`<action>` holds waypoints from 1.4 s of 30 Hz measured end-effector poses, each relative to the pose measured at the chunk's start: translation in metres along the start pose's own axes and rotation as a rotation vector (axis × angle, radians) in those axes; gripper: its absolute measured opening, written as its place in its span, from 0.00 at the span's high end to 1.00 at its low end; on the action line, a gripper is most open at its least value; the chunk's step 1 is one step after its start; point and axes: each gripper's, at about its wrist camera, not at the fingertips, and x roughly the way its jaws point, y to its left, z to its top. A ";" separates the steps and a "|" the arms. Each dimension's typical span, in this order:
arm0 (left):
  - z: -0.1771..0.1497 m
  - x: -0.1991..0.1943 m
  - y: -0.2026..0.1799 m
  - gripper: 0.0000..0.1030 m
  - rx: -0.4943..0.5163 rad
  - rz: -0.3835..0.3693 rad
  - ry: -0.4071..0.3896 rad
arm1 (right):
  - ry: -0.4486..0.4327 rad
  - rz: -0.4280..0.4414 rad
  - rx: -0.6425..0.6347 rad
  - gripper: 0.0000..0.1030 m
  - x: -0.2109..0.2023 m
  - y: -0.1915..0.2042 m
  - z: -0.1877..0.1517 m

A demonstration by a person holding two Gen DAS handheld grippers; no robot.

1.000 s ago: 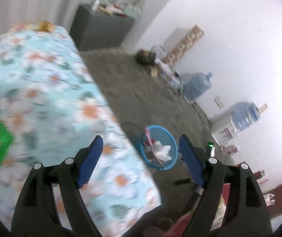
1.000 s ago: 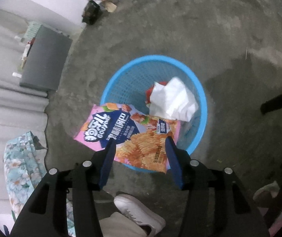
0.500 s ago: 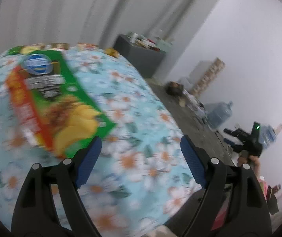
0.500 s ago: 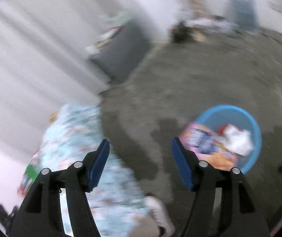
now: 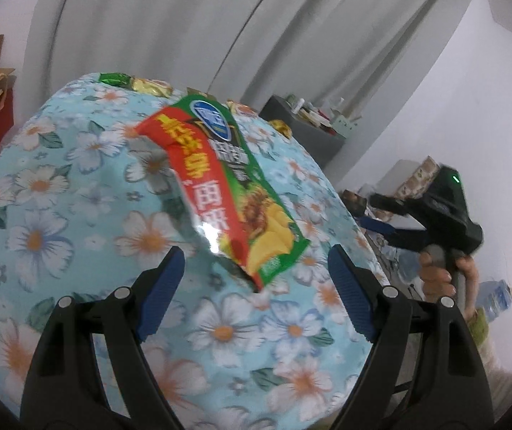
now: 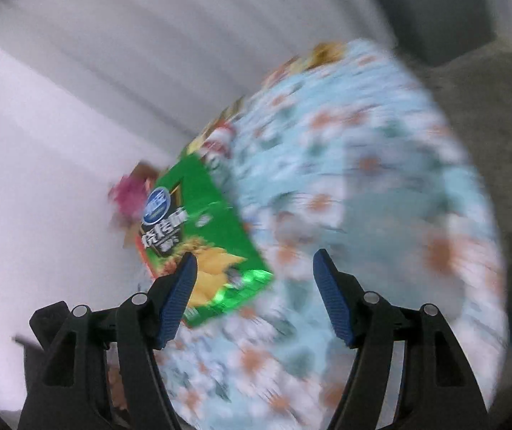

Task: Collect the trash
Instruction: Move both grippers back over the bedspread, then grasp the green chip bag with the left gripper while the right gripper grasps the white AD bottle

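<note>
Left gripper [image 5: 256, 288], fingers spread and empty, hovers at 6 o'clock of the green chip bag [image 5: 230, 193], which lies on the floral tablecloth [image 5: 58, 197]. Step: reaching for the next piece of trash; the next move calls for straddling the bag's near edge. Right gripper [image 6: 254, 295], at 3 o'clock, is released, having dropped its pink packet into the blue basket a second ago.

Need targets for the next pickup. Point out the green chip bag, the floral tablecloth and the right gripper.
green chip bag [image 5: 241, 193], left wrist view, on its printed front.
floral tablecloth [image 5: 58, 193], left wrist view, on bare cloth left of the bag.
right gripper [image 6: 254, 294], right wrist view, midway between its fingertips.
</note>
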 end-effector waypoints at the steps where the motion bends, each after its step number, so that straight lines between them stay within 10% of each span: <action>1: -0.001 0.002 0.001 0.25 -0.002 0.003 -0.004 | 0.024 0.015 -0.002 0.36 0.015 0.006 0.007; 17: 0.011 0.017 0.046 0.28 -0.113 -0.096 -0.017 | 0.202 0.124 0.131 0.36 0.137 0.010 0.049; 28: 0.019 0.065 0.070 0.56 -0.297 -0.188 0.040 | 0.269 0.204 0.064 0.36 0.126 0.041 0.014; 42: 0.004 0.013 0.100 0.93 -0.374 -0.181 0.074 | 0.244 0.150 0.049 0.36 0.122 0.059 0.023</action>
